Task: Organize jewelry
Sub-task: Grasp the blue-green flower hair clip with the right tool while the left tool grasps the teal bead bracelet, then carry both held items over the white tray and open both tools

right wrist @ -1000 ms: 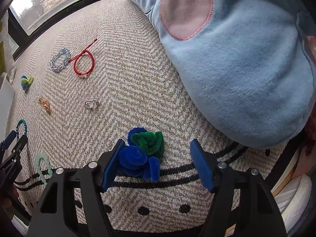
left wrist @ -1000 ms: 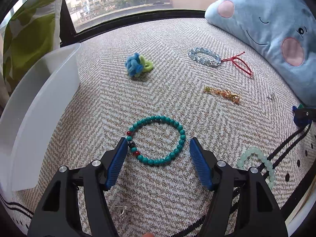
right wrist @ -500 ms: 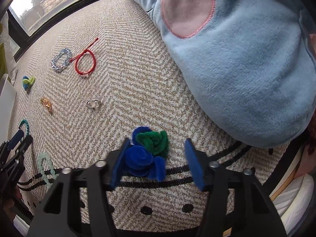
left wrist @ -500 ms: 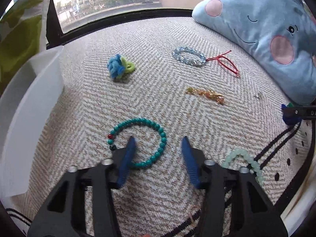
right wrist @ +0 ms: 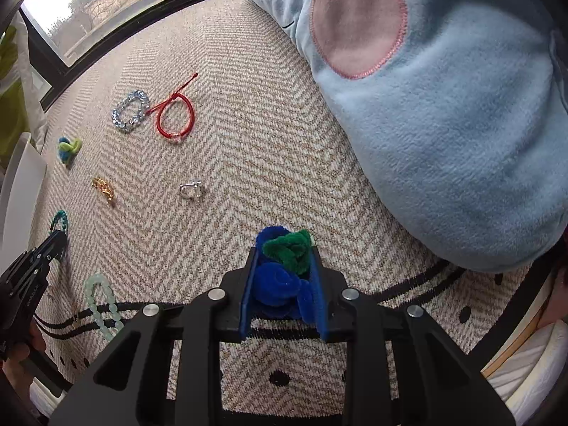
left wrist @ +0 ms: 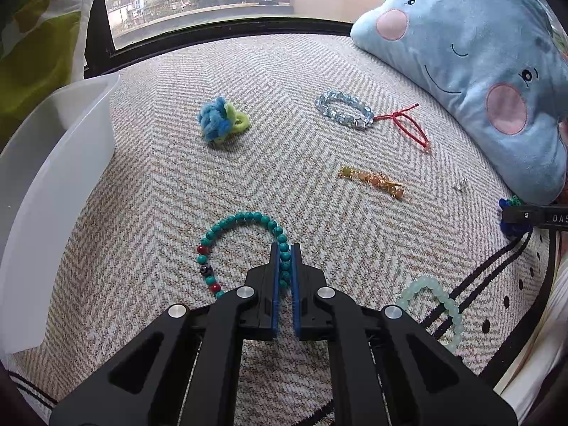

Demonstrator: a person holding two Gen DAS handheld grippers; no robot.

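My left gripper [left wrist: 284, 248] is shut on the right side of a turquoise bead bracelet [left wrist: 227, 223] that lies on the woven mat [left wrist: 284, 81]. My right gripper [right wrist: 284, 252] is shut on a blue and green pipe-cleaner ornament [right wrist: 280, 269] near the mat's black-striped edge. On the mat also lie a blue and yellow-green pipe-cleaner ornament [left wrist: 220, 122], a clear blue crystal bracelet [left wrist: 342, 110], a red cord bracelet [left wrist: 408, 126], an amber bead string [left wrist: 372, 179], a small silver ring [right wrist: 191, 190] and a pale green bead bracelet [left wrist: 436, 298].
A white plastic bin [left wrist: 53, 184] stands along the mat's left side. A large blue plush cushion [left wrist: 479, 78] lies at the right, close behind the right gripper. A window with a black frame [left wrist: 213, 35] runs along the far edge.
Both grippers have closed from open: the left one on the right side of the turquoise bracelet after shifting right, the right one on the blue and green ornament.
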